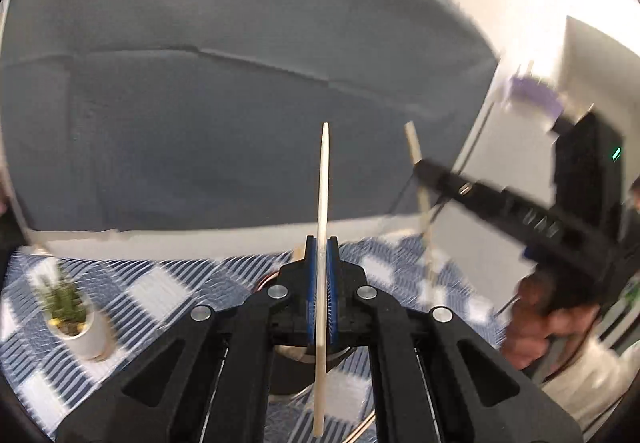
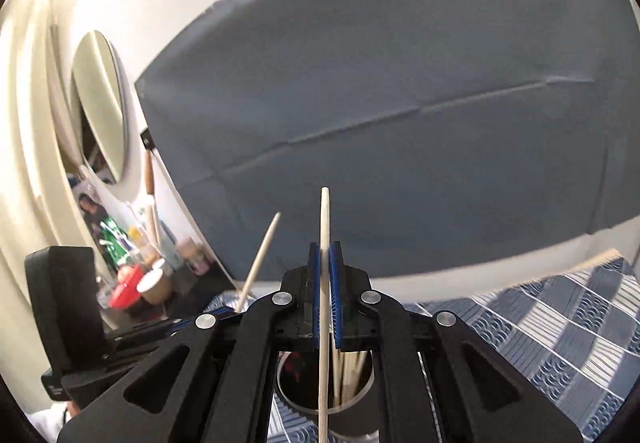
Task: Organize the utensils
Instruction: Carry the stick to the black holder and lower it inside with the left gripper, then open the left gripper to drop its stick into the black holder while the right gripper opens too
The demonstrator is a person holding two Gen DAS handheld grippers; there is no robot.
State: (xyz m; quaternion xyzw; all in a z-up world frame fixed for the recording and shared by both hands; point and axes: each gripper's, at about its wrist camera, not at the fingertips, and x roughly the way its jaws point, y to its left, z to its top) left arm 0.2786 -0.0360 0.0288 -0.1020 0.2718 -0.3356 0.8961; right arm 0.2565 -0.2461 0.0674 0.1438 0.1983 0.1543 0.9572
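Two claws are each clenched on a single wooden chopstick. The left claw point(image 1: 321, 243) pinches its chopstick point(image 1: 323, 203) upright between the blue pads, both ends projecting well past them. The right claw point(image 2: 325, 249) grips its own chopstick point(image 2: 325, 227) likewise, the lower end hanging over the open mouth of a cylindrical holder point(image 2: 296, 401) on the checked tablecloth point(image 2: 560, 343) covering the counter. More chopsticks point(image 2: 352, 371) already stand inside it.

Judgement: the step in hand is dropping each stick into the holder. To do it well, keep the stick near vertical, bring its lower tip inside the rim before releasing, and aim for the free side away from the standing bundle. The two claws are close together, so one should go first. A small potted plant point(image 1: 76, 319) stands near on the cloth and should be avoided.

Writing: raised lettering on the right claw's body in the left view is too blurred to read; nothing else is legible.
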